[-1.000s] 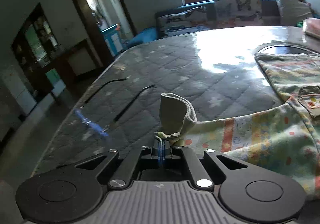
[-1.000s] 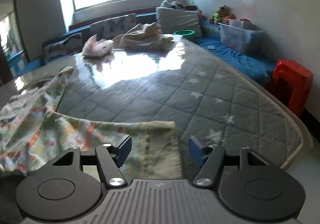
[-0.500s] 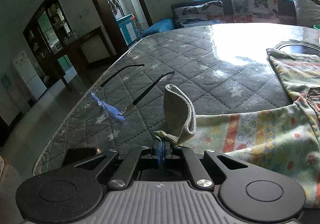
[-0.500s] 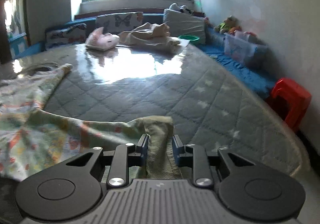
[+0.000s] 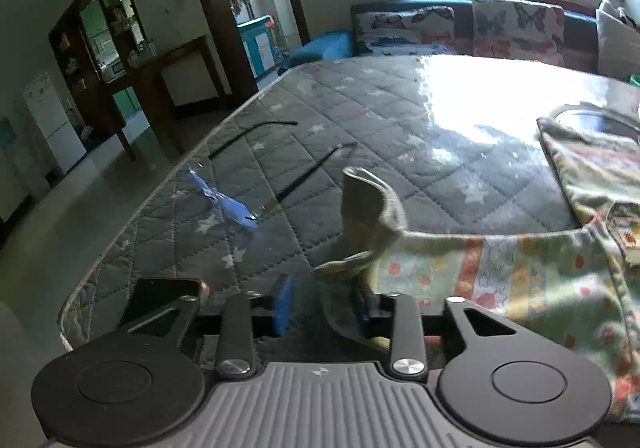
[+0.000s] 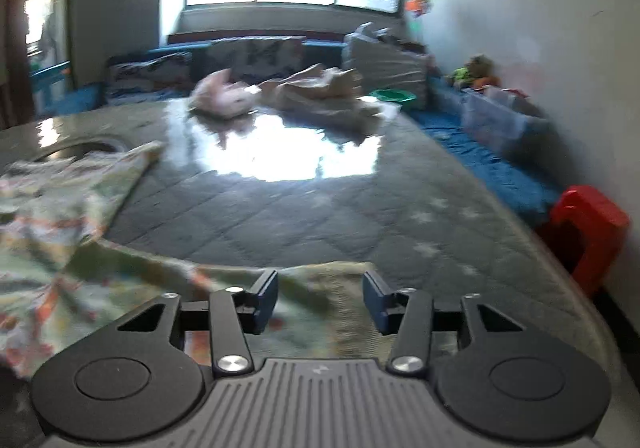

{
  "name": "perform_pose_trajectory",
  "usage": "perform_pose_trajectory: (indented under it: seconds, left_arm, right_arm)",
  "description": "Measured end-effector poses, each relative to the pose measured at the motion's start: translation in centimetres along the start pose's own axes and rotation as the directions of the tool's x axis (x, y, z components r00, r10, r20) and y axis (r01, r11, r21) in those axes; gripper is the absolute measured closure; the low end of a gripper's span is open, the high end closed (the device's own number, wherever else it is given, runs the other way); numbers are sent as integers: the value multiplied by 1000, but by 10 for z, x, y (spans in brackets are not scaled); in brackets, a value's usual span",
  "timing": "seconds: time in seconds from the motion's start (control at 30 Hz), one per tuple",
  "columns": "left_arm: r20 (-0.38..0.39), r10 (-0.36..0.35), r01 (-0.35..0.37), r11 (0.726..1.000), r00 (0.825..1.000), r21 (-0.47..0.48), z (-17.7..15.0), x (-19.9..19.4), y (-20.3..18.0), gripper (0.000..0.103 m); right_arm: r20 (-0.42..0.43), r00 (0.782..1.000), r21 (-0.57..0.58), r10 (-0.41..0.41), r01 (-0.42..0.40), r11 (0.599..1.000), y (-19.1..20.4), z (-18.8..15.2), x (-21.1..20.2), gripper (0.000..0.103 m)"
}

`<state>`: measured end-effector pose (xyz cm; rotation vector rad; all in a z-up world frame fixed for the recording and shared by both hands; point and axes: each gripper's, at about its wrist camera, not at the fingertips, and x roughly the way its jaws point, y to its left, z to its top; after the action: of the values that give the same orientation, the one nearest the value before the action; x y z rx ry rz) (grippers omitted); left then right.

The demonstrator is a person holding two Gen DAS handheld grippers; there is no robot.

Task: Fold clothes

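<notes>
Left tongs (image 5: 322, 306): jaws just been opening, now standing partly apart, with the cuff (image 5: 370, 210) of the patterned garment (image 5: 500, 280) between them, draped against the right-hand pad and not pressed from both sides. Probably let go here so that the corner stays where it was carried, near the mattress (image 5: 360, 120) edge. Cuff standing curled upright just ahead of the tongs, likely holding the shape of the pinch.

Right tongs (image 6: 320, 300): jaws also just been opening, now about half apart, gripping nothing. Garment hem (image 6: 320, 276) lying flat under and between the pads, released at the matching corner. View blurred, so finer folds not readable.

Garment spread across the mattress, to the right of the left tongs and to the left of the right tongs, its near edge stretched between the two. Sensible layout for a fold: both near corners set level, ready for the next crease.

Further ahead of the right tongs, well apart: a heap of other clothes (image 6: 316, 92), seemingly waiting their turn. Ahead-left of the left tongs: thin dark rods (image 5: 316, 172) and a blue scrap (image 5: 236, 210), clear of the garment.
</notes>
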<state>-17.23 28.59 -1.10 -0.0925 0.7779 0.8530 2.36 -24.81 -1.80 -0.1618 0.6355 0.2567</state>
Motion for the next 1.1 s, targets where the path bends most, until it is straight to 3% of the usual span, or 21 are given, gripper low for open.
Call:
perform_pose_trajectory:
  seconds: [0.03, 0.13, 0.23, 0.37, 0.5, 0.6, 0.83, 0.87, 0.93, 1.1]
  left_arm:
    - [2, 0, 0, 1000, 1000, -10, 1, -2, 1, 56]
    - [17, -14, 15, 1000, 1000, -23, 3, -12, 4, 55]
    - [50, -56, 57, 998, 997, -13, 5, -27, -1, 55]
    - [100, -192, 188, 981, 976, 45, 6, -51, -25, 56]
    - [86, -389, 379, 919, 917, 109, 5, -64, -66, 72]
    - [49, -507, 493, 854, 861, 164, 2, -69, -104, 86]
    - [-51, -671, 658, 704, 739, 267, -16, -75, -161, 88]
    - [-67, -681, 671, 691, 729, 270, -19, -75, -166, 88]
    - [-74, -678, 669, 692, 732, 272, -24, -74, -170, 90]
    - [-83, -699, 696, 678, 710, 236, -20, -72, -159, 87]
  right_arm:
    - [-11, 1000, -3, 6, -6, 1000, 1, -2, 3, 50]
    - [-40, 999, -8, 19, -19, 1000, 3, -5, 10, 42]
    - [-42, 999, -15, 5, -6, 1000, 3, -2, 7, 42]
    - [-21, 999, -70, 39, -40, 997, 17, 4, -1, 36]
    - [11, 992, -119, 126, -124, 985, 41, 13, -6, 33]
    - [23, 977, -153, 210, -204, 967, 66, 19, -10, 32]
    - [31, 933, -260, 358, -338, 905, 114, 25, -22, 31]
    - [27, 927, -278, 374, -352, 894, 120, 24, -23, 30]
    - [18, 914, -314, 406, -380, 870, 134, 24, -24, 29]
    - [-30, 897, -371, 441, -419, 828, 157, 20, -19, 29]
